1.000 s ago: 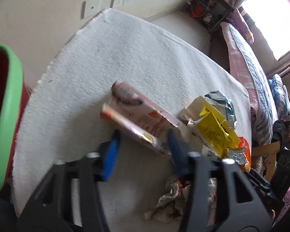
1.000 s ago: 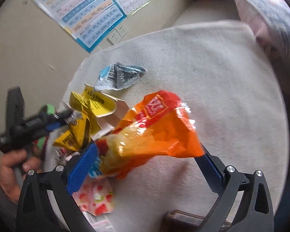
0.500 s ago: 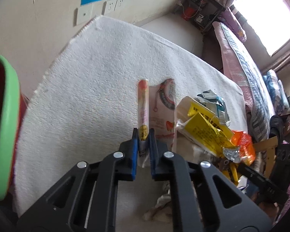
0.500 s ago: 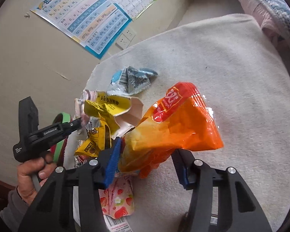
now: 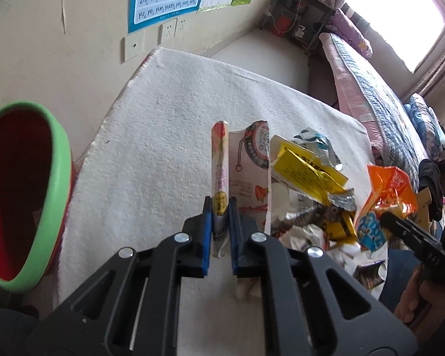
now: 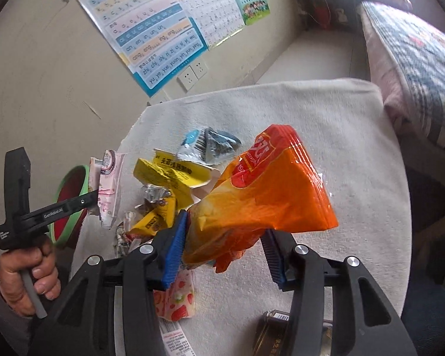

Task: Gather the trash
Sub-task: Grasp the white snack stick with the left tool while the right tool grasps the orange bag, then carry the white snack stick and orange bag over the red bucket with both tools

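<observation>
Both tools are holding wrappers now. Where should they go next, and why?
Probably over to the green bin. The left tool pinches the pink carton, the right tool grips the orange bag, and the bin stands open to the left.

Pink-white carton (image 5: 249,175) showing strawberry print, dark ring mark. Orange bag (image 6: 270,195) carrying red-white logo, fading to yellow. Yellow wrappers (image 5: 305,172) bearing black text, silver foil inside. Blue-silver wrapper (image 6: 207,145) showing barcode. Bin (image 5: 29,192) showing red inside, green rim. Towel (image 5: 169,124) looking off-white. Gripper pads (image 5: 206,231) showing blue on black frames. Poster (image 6: 151,35) showing blue, pink, yellow bands.
</observation>
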Action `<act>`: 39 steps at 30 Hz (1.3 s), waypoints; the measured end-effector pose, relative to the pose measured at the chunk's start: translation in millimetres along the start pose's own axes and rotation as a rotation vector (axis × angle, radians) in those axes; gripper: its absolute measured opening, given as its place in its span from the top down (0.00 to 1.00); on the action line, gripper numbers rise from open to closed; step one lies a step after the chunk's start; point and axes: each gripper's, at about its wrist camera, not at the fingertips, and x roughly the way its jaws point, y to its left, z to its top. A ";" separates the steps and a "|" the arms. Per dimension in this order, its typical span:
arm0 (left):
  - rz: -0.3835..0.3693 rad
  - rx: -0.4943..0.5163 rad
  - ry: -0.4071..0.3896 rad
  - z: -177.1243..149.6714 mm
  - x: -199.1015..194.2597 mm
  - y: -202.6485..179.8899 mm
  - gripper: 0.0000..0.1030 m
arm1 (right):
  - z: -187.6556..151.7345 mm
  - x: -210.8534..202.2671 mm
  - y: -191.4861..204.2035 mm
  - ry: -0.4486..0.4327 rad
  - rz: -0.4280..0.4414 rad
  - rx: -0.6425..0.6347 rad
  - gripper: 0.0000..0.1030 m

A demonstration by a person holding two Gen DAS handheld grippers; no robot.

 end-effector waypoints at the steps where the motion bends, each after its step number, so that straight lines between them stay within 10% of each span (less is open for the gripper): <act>1: 0.001 0.002 -0.005 -2.2 -4.0 0.0 0.91 | 0.3 -2.3 3.3 -0.005 -0.004 -0.008 0.55; 39: 0.075 -0.113 -0.145 -37.7 -99.4 78.0 0.91 | 12.9 6.0 150.2 -0.026 0.105 -0.287 0.55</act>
